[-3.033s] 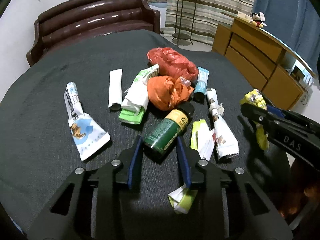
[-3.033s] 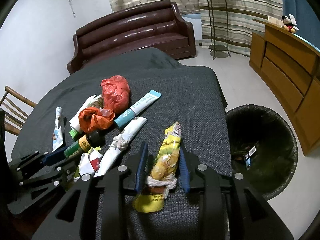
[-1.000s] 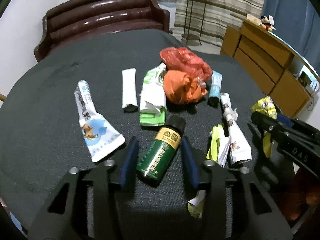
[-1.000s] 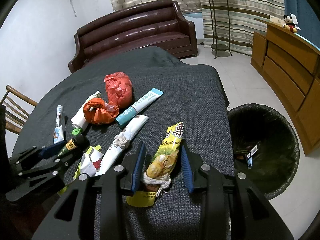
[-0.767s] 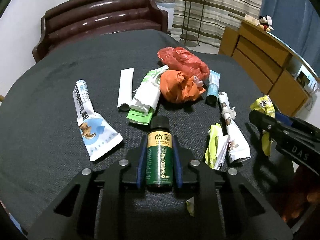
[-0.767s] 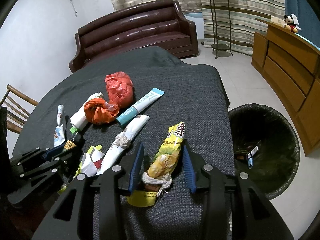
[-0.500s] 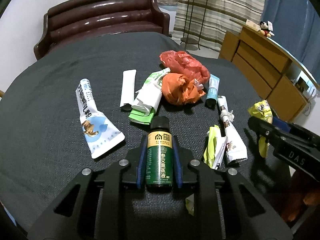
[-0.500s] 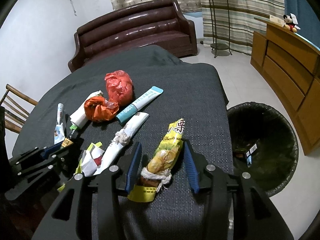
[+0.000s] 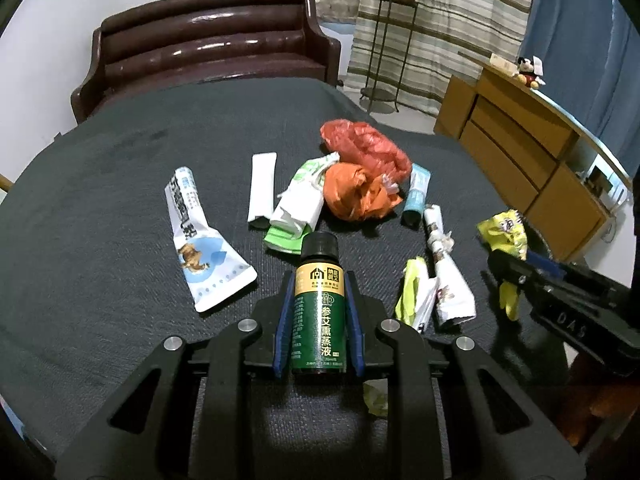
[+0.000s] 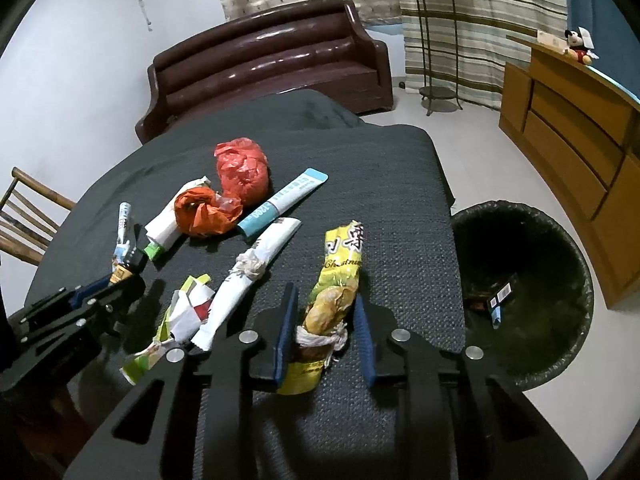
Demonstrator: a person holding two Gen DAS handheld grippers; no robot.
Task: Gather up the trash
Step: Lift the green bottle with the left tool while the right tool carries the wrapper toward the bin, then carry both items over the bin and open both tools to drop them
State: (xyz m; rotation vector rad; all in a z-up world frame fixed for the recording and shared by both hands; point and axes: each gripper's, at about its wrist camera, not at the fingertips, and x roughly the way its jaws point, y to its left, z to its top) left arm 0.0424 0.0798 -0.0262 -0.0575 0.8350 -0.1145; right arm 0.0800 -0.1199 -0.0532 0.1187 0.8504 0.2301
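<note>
Both fingers' jaws just closed: left gripper (image 9: 319, 314) clamps bottle (image 9: 319, 304).

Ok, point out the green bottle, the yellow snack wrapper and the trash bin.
green bottle (image 9: 319, 312), left wrist view, on its label.
yellow snack wrapper (image 10: 340, 268), right wrist view, on its printed middle.
trash bin (image 10: 576, 264), right wrist view, on its rim.

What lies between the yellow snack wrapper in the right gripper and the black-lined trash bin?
Nothing visible does. The yellow snack wrapper sits between the right gripper's closing jaws, with only bare dark tablecloth before the black-lined trash bin beside it.
</note>
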